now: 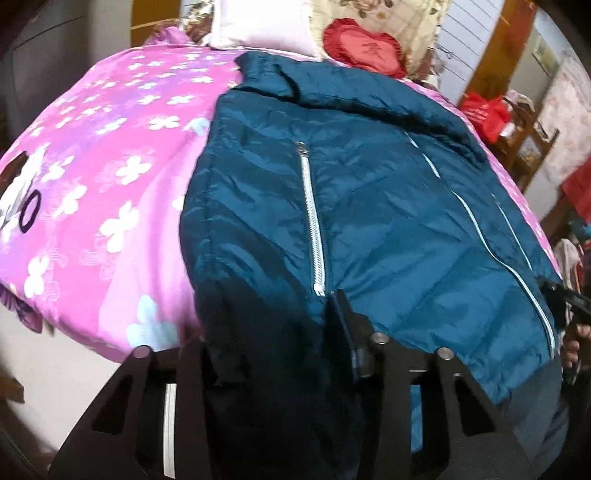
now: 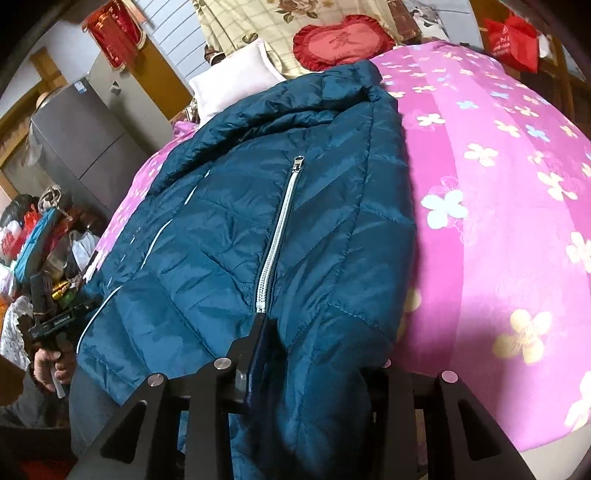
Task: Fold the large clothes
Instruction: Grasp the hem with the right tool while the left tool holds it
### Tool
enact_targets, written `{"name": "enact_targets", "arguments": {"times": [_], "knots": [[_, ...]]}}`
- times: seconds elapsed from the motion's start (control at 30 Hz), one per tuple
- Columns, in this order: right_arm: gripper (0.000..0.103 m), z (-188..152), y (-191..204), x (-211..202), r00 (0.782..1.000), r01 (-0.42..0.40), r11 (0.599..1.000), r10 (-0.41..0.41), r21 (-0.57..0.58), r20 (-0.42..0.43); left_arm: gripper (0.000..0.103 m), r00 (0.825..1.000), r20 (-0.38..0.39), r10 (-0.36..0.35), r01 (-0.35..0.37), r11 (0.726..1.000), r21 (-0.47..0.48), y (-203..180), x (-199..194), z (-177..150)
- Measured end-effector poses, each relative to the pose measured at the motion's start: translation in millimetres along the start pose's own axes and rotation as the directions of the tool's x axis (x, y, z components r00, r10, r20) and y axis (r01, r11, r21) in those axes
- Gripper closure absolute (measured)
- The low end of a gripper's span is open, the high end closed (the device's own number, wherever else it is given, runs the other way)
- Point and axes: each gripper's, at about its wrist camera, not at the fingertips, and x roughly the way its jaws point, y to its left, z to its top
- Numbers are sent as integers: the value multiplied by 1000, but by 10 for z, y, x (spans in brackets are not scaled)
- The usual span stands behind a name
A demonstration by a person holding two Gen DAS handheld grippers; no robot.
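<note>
A red heart cushion [image 1: 364,48] and white pillow [image 1: 258,26] sat at the frame's top. The teal jacket [image 1: 369,192] lay on the pink floral quilt [image 1: 110,166], its hem between both tools' fingers. The left gripper [image 1: 266,332] and right gripper [image 2: 321,350] each stood partly spread around fabric; whether they pinched it I couldn't tell. Only the right view showed a grey cabinet [image 2: 81,147] at left.

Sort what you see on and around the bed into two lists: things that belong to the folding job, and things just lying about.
Belongs to the job:
teal jacket
left hand-held gripper
right hand-held gripper
pink bedspread, the folding surface

Just lying about:
red heart cushion
white pillow
red bag
grey fridge
</note>
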Motion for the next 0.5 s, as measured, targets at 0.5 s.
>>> {"name": "enact_targets", "arguments": {"times": [0.5], "knots": [[66,-4,67,24,1000,28,998,-28,-52,9,67,999,12,47,-47,999,27,-40,31,-4]]}}
